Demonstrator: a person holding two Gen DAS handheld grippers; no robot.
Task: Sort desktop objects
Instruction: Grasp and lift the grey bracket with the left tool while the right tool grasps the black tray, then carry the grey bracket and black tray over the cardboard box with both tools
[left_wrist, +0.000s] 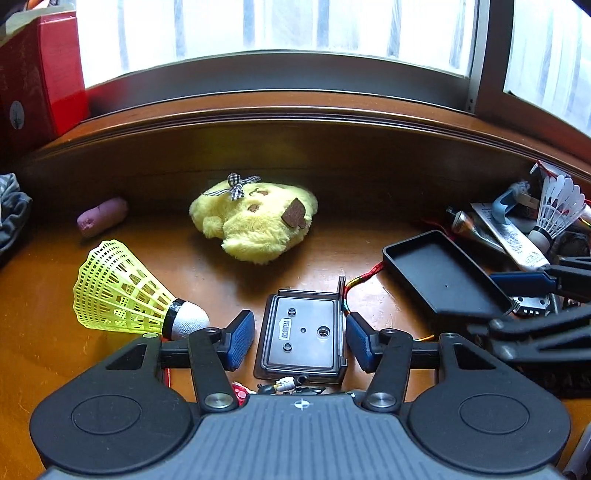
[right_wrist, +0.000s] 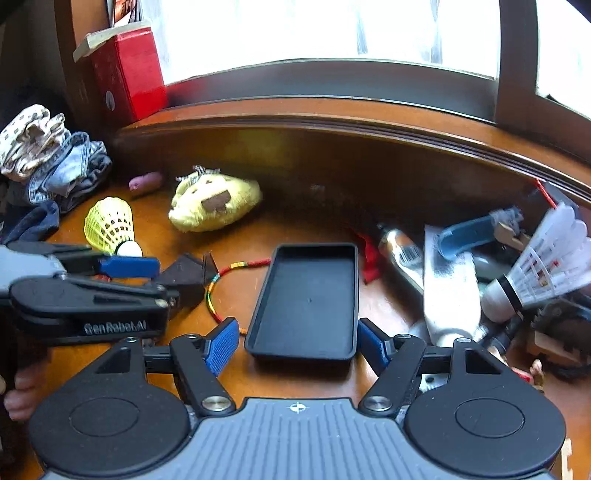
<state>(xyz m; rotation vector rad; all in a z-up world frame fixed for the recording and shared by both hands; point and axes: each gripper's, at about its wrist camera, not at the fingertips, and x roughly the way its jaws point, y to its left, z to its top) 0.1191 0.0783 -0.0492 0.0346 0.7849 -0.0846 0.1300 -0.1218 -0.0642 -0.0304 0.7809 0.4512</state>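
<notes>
My left gripper (left_wrist: 300, 339) is open, its blue pads on either side of a small dark plastic case (left_wrist: 303, 339) lying flat on the wooden desk, not touching it. My right gripper (right_wrist: 297, 345) is open, its pads flanking the near end of a black rectangular tray (right_wrist: 306, 299), which is empty. The tray also shows in the left wrist view (left_wrist: 443, 277). A yellow plastic shuttlecock (left_wrist: 125, 290) lies left of the left gripper. A yellow plush toy (left_wrist: 258, 218) lies at the back. A white feather shuttlecock (right_wrist: 535, 269) rests on clutter at the right.
A coloured braided cord (right_wrist: 221, 284) lies between case and tray. Tubes (right_wrist: 448, 291), a blue clip (right_wrist: 469, 236) and small items pile at the right. A pink lump (left_wrist: 101, 216) and crumpled clothes (right_wrist: 51, 162) lie left. A red box (right_wrist: 133, 74) stands on the raised sill.
</notes>
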